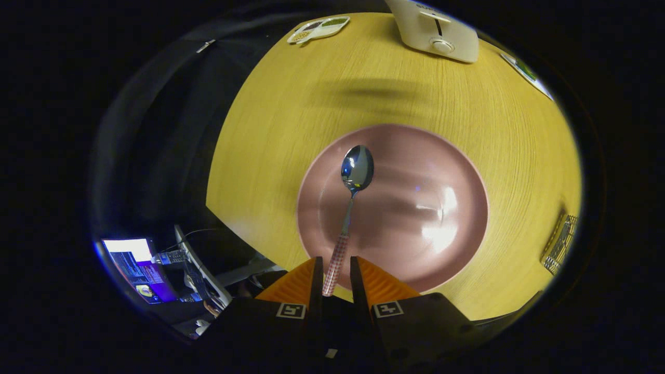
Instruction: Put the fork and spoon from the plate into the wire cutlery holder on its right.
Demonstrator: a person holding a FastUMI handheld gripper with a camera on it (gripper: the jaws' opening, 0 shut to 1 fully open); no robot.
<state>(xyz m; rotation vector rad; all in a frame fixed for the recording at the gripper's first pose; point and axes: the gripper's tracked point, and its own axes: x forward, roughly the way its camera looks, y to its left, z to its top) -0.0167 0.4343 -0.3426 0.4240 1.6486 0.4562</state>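
**Now: spoon in the claw**

The claw (335, 275) grips the checked handle of the shiny metal spoon (356, 169), whose long axis runs toward twelve o'clock over the round pink plate (457, 171). The wire cutlery holder (561, 244) stands at three o'clock on the yellow wooden table (291, 104).

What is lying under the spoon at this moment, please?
Under the spoon is the pink plate, bare apart from it, on the wooden table. The claw has its fingers around the checked handle; contact is unclear. The handle's end is hidden.
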